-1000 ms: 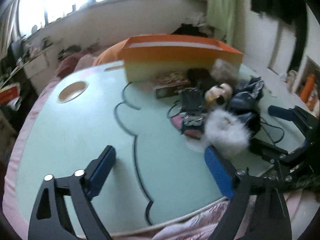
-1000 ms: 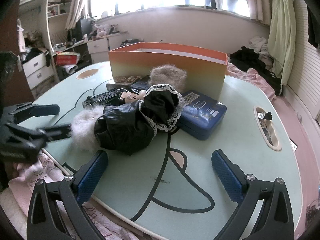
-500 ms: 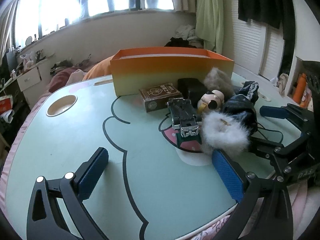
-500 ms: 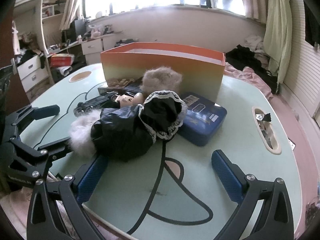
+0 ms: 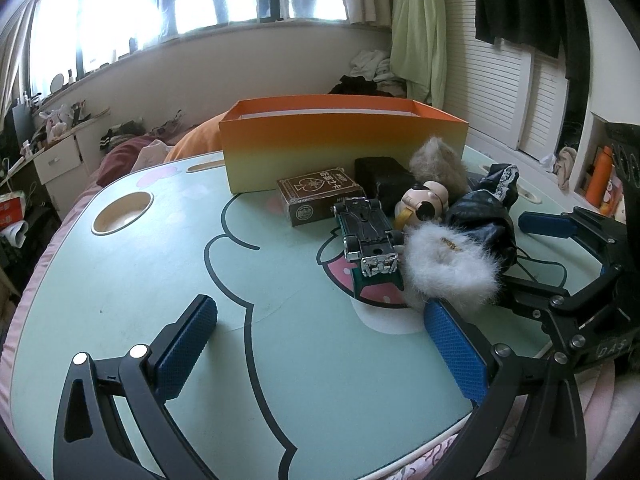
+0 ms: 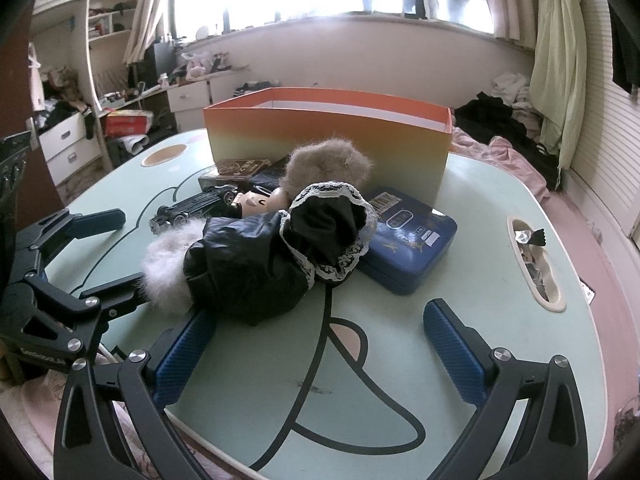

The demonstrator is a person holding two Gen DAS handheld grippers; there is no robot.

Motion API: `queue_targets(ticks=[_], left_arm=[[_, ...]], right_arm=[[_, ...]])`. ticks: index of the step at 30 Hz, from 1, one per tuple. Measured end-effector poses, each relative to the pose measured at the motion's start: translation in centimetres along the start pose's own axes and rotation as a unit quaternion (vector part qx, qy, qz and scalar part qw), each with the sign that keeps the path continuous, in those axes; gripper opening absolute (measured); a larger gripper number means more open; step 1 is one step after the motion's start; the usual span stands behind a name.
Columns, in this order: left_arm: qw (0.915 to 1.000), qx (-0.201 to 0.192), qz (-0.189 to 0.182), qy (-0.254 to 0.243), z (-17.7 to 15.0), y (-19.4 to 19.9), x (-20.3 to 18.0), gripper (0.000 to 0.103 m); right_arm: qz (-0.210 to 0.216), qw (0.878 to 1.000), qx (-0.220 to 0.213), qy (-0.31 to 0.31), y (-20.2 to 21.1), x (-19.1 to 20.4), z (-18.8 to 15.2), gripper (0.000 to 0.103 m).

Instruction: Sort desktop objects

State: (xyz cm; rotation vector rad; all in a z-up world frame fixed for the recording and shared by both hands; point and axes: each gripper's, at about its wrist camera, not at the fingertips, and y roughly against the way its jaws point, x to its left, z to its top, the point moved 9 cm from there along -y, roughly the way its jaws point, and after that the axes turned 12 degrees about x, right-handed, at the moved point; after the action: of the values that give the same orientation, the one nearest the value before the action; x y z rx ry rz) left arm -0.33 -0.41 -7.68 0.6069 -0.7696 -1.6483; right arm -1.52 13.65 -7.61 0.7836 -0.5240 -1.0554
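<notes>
An orange open box (image 5: 344,146) (image 6: 328,142) stands at the back of the mint table (image 5: 160,264). In front of it lies a pile: a brown card box (image 5: 320,196), an upside-down toy car (image 5: 368,238) (image 6: 192,206), a small figurine (image 5: 424,202), a grey fur ball (image 6: 328,166), a white fluffy piece (image 5: 448,264) (image 6: 168,272), a black lace-trimmed garment (image 6: 280,256) and a blue tin (image 6: 408,240). My left gripper (image 5: 320,344) is open and empty, low over the table's front. My right gripper (image 6: 320,348) is open and empty, just in front of the garment.
A round cup hole (image 5: 122,212) sits in the table's left corner. An oval slot (image 6: 534,264) with small bits sits on the right side. Pink bedding (image 6: 512,152) and clutter surround the table. Each gripper shows in the other's view (image 5: 568,264) (image 6: 60,264).
Both grippers have come closer to the pile and lower to the table. The left view has swung level and right. The objects have not moved.
</notes>
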Motion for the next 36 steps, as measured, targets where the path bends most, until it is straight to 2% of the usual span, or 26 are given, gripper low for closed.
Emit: queue_targets(ticks=[33,34,36], left_arm=[[1.0000,0.002,-0.002,-0.001,0.00,0.15,-0.11,0.103],[1.0000,0.003,-0.002,-0.002,-0.02,0.27,-0.15,0.101],[1.0000,0.001,-0.007,-0.002,0.18,0.76,-0.19,0.091]], right_arm=[[0.001,1.000,-0.002,0.000,-0.07,0.15,-0.13,0.103],[0.002,1.000,-0.003,0.000,-0.04,0.21,-0.12,0.103],[0.003,1.000,-0.004,0.000,0.01,0.28,-0.07,0.103]])
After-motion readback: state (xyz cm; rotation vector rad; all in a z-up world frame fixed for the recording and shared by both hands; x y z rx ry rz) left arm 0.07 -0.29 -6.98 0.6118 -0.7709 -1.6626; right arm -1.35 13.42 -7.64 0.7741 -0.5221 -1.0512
